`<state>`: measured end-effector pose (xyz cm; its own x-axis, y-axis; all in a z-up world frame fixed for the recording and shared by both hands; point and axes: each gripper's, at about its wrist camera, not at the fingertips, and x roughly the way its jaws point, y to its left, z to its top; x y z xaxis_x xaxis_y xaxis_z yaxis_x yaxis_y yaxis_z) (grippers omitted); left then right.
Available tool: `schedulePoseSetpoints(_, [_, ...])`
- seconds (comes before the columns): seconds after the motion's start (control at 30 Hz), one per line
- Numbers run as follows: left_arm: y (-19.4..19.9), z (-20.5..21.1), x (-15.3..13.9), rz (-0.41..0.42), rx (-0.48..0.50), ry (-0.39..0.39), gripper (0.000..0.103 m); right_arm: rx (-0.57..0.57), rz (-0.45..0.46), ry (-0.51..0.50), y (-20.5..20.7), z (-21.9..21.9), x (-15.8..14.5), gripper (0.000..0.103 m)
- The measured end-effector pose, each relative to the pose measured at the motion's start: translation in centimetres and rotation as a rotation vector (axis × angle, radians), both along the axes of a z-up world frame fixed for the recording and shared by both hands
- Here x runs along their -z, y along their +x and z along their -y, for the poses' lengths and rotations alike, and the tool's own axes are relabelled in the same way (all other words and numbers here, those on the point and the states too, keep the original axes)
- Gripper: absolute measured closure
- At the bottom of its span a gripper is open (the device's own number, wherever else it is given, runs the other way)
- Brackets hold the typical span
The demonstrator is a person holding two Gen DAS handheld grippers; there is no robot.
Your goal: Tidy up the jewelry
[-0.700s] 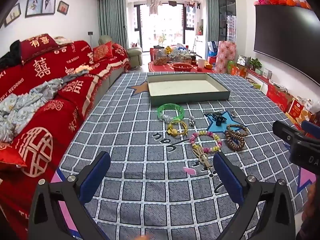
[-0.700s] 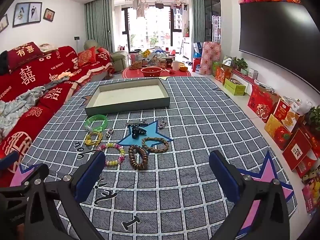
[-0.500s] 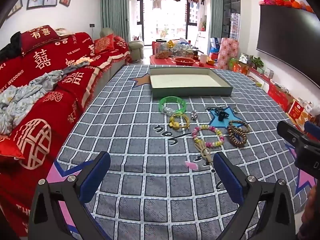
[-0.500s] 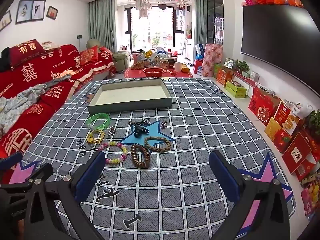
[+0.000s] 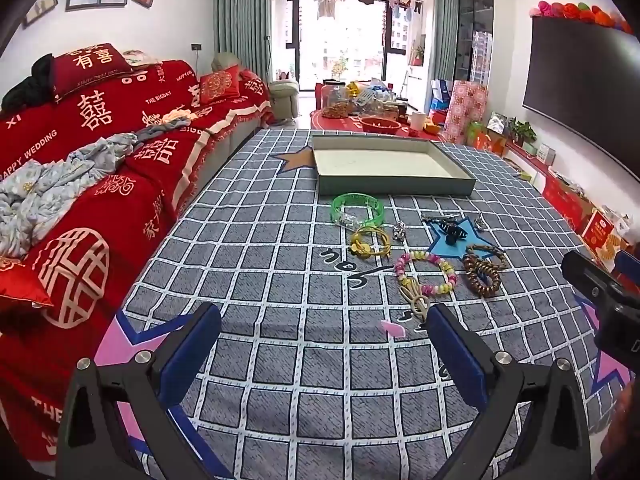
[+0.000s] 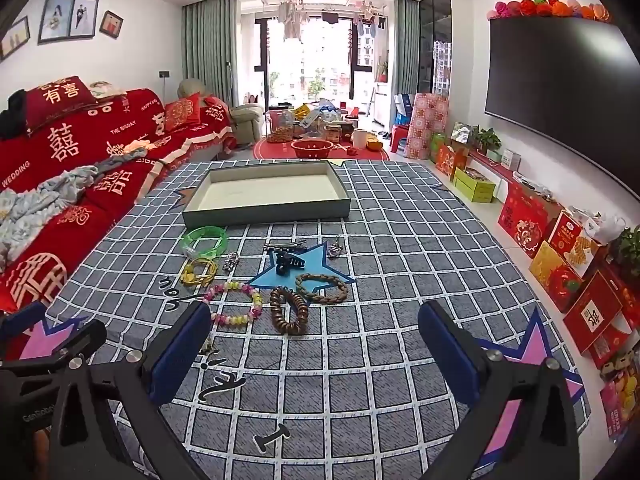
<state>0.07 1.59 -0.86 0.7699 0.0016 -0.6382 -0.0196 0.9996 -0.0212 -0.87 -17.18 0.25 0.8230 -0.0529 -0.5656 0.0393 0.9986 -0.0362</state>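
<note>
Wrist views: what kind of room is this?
Most likely a home living room: a red-covered sofa along one wall, a large wall TV opposite, and curtained balcony doors at the far end.

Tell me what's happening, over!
Left gripper and right gripper open, holding nothing. Shallow grey tray has nothing inside. Green plastic bangle and other jewelry lie untouched. Nothing blocking.

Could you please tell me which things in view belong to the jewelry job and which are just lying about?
Belong: shallow box, green bangle, yellow bracelet, pastel bead bracelet, two brown bead bracelets, black hair claw.

Lying about: red sofa, television, gift boxes, red basket.
</note>
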Motion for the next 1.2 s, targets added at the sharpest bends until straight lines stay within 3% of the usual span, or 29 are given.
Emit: schedulePoseSetpoints(1.2, [-0.25,0.08,-0.34,0.020,-0.001,0.013,0.000,-0.003,0.006,0.009,-0.55,-0.26,-0.60,0.000])
